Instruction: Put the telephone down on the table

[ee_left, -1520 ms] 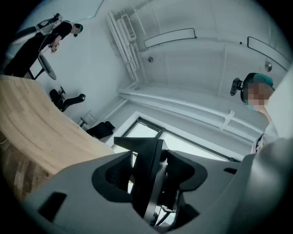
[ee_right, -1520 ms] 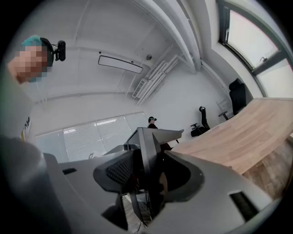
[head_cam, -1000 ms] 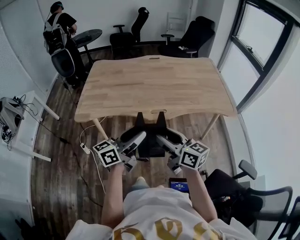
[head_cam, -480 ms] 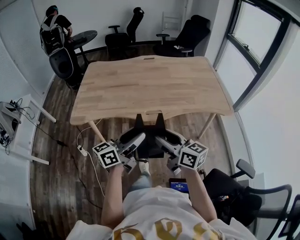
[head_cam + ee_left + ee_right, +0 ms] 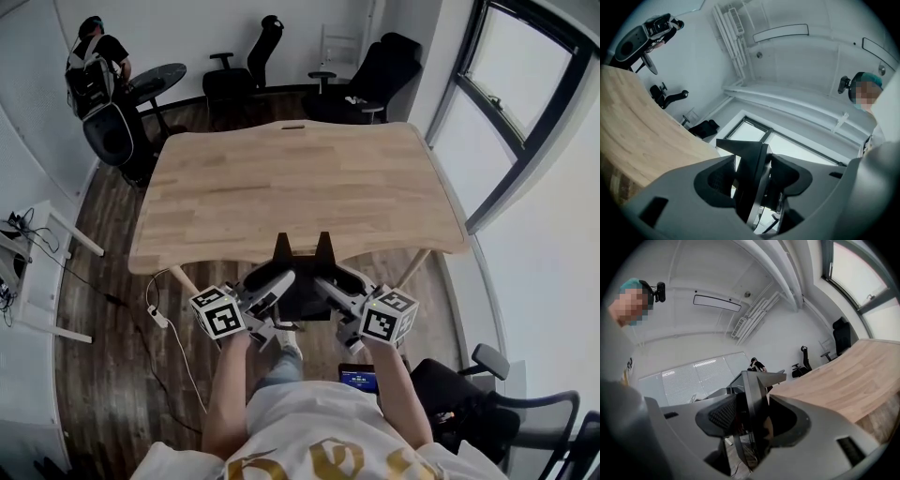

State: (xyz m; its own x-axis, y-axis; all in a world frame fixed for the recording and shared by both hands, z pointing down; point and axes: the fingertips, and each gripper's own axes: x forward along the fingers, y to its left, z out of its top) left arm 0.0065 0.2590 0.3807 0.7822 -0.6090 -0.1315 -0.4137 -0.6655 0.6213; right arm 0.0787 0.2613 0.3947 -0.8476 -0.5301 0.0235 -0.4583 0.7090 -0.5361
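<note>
A black angular telephone [image 5: 302,281] with two upright prongs hangs in the air at the near edge of the wooden table [image 5: 291,178]. My left gripper [image 5: 274,289] clamps its left side and my right gripper [image 5: 330,285] clamps its right side. In the left gripper view the dark telephone body [image 5: 751,161] stands edge-on between the jaws of the left gripper [image 5: 752,180], with the table [image 5: 633,136] at the left. In the right gripper view the telephone [image 5: 751,394] fills the gap of the right gripper [image 5: 750,420], and the table [image 5: 843,380] lies to the right.
Black office chairs [image 5: 246,70] and an armchair [image 5: 389,66] stand beyond the table. A person [image 5: 94,66] is at the far left by a round table [image 5: 155,82]. A white desk [image 5: 28,272] is at the left, a chair [image 5: 469,403] at the lower right, windows [image 5: 525,94] at the right.
Both grippers have carried the telephone forward towards the table. Its prongs now overlap the table's near edge, where a strip of floor showed before.
</note>
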